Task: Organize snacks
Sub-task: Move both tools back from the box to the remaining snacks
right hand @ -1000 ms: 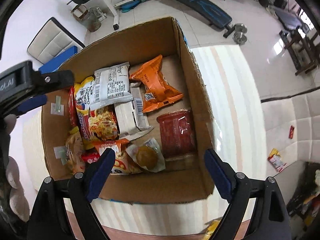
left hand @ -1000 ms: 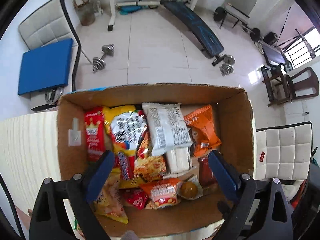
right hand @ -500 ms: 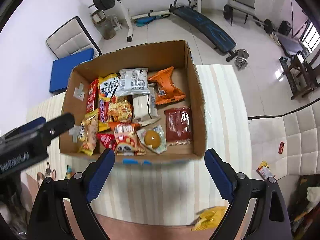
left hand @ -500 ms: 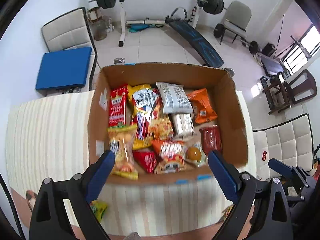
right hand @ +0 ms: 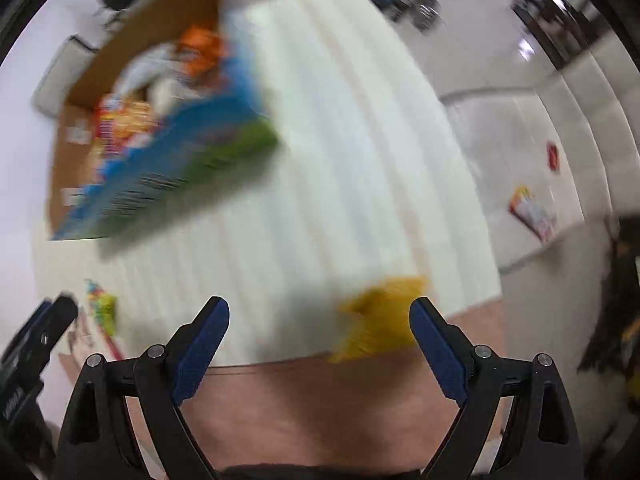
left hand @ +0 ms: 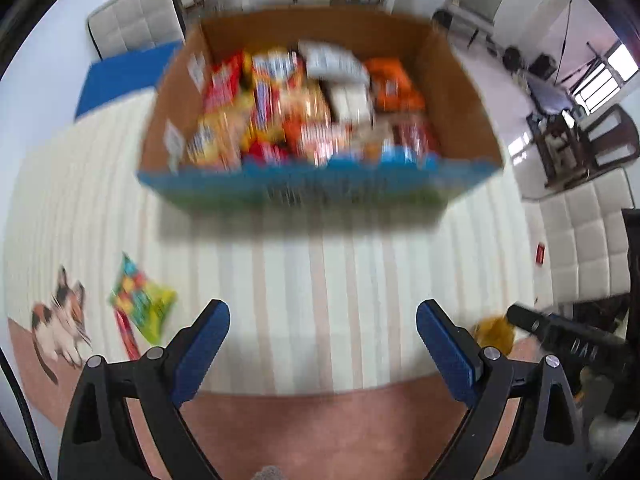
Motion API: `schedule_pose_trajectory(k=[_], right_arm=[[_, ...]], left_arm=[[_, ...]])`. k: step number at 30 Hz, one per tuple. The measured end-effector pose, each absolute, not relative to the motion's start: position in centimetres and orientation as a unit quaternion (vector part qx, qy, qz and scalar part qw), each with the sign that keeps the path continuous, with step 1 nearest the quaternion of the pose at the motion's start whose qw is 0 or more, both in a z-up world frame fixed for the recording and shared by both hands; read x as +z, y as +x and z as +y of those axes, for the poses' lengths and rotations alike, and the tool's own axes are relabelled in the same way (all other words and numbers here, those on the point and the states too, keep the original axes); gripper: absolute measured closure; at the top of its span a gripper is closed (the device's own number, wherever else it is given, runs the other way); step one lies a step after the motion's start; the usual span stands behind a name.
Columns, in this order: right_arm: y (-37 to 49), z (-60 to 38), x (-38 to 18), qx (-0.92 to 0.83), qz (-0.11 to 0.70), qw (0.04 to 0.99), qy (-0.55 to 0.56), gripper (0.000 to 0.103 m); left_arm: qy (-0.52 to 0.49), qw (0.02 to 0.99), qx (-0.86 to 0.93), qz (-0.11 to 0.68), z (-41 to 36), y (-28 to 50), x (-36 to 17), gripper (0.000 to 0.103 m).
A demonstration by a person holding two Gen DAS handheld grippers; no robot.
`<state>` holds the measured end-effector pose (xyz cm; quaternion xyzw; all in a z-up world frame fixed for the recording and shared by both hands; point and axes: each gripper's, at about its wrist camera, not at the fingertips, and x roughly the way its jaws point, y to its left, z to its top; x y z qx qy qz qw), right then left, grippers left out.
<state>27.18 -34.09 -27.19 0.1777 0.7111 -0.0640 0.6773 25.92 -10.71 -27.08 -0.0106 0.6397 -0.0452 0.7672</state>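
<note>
A cardboard box [left hand: 452, 80] holding several snack packets stands at the far side of the striped tablecloth; it also shows blurred as the box [right hand: 132, 40] at upper left in the right wrist view. My left gripper [left hand: 322, 320] hangs open over bare cloth, nothing between its blue pads. A green and yellow snack packet [left hand: 142, 304] lies to its left. My right gripper [right hand: 320, 318] is open too, with a yellow snack packet [right hand: 376, 320] lying just inside its right finger near the table's front edge. That yellow packet [left hand: 494, 332] appears right of the left gripper.
A cat picture [left hand: 60, 316] is printed on the cloth at the left. White padded chairs [left hand: 580, 248] stand right of the table, one bearing a loose packet [right hand: 534, 212]. Gym equipment and a blue mat [left hand: 120, 76] lie on the floor behind.
Both grippers have pulled back from above the box toward the table's near edge. The box has shrunk upward in both views, and loose packets on the cloth have come into sight.
</note>
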Motion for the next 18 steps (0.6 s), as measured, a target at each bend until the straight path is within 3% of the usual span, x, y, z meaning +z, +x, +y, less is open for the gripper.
schedule_pose_trajectory(k=[8, 10, 12, 13, 14, 18], right_arm=[[24.2, -36.6, -34.1, -0.091, 0.754, 0.624, 0.180, 0.010], [23.9, -36.5, -35.1, -0.088, 0.761, 0.616, 0.186, 0.015], [23.5, -36.5, -36.0, -0.085, 0.764, 0.610, 0.189, 0.038], [23.4, -36.2, -36.1, -0.085, 0.763, 0.613, 0.187, 0.039], [23.3, -36.0, -36.0, -0.084, 0.758, 0.620, 0.182, 0.048], [23.7, -34.0, -34.7, -0.070, 0.747, 0.640, 0.168, 0.051]], left_arm=[[-0.011, 0.732, -0.036, 0.681, -11.4, 23.4, -32.3, 0.007], [-0.015, 0.727, -0.032, 0.686, -11.3, 23.0, -33.0, 0.007], [-0.019, 0.723, -0.028, 0.690, -10.9, 22.6, -33.5, 0.007], [-0.020, 0.721, -0.026, 0.692, -10.7, 22.4, -33.8, 0.007], [-0.021, 0.720, -0.023, 0.693, -10.4, 22.3, -33.9, 0.007], [-0.032, 0.718, -0.004, 0.696, -8.3, 21.8, -34.1, 0.007]])
